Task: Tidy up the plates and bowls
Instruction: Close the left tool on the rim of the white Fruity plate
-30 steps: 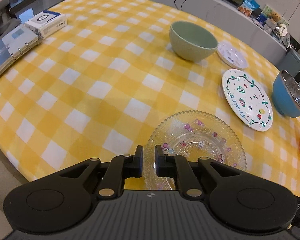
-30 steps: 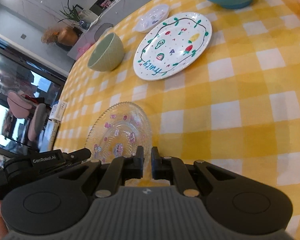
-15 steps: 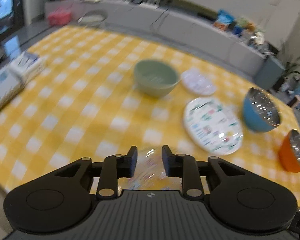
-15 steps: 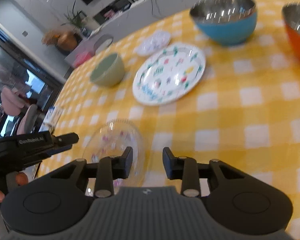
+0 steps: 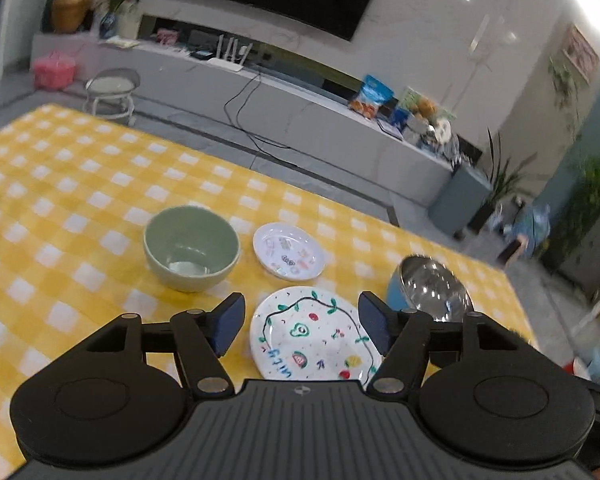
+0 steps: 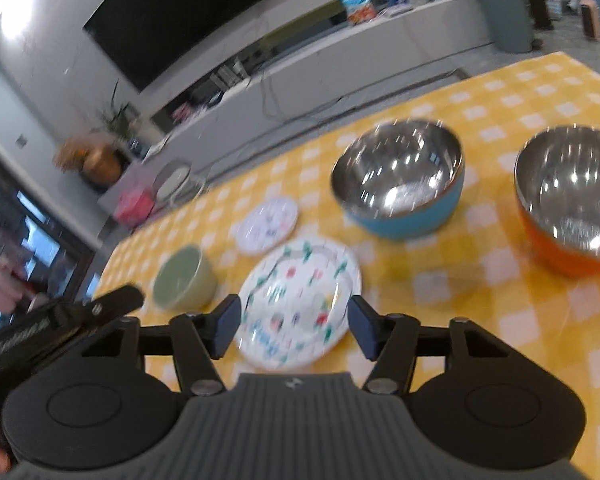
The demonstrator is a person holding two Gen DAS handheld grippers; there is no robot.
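Left wrist: left gripper (image 5: 300, 322) wide, empty.

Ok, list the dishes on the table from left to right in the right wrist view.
green bowl → small white plate → large fruit-pattern plate → blue bowl → orange bowl

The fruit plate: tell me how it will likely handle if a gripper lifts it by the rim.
The fruit plate lies flat on the tablecloth, so getting a finger under its low rim looks awkward. Its glossy white surface suggests glazed ceramic: probably stiff, somewhat slippery, and breakable if dropped. Being wide and shallow, it would likely tilt when held at one edge.
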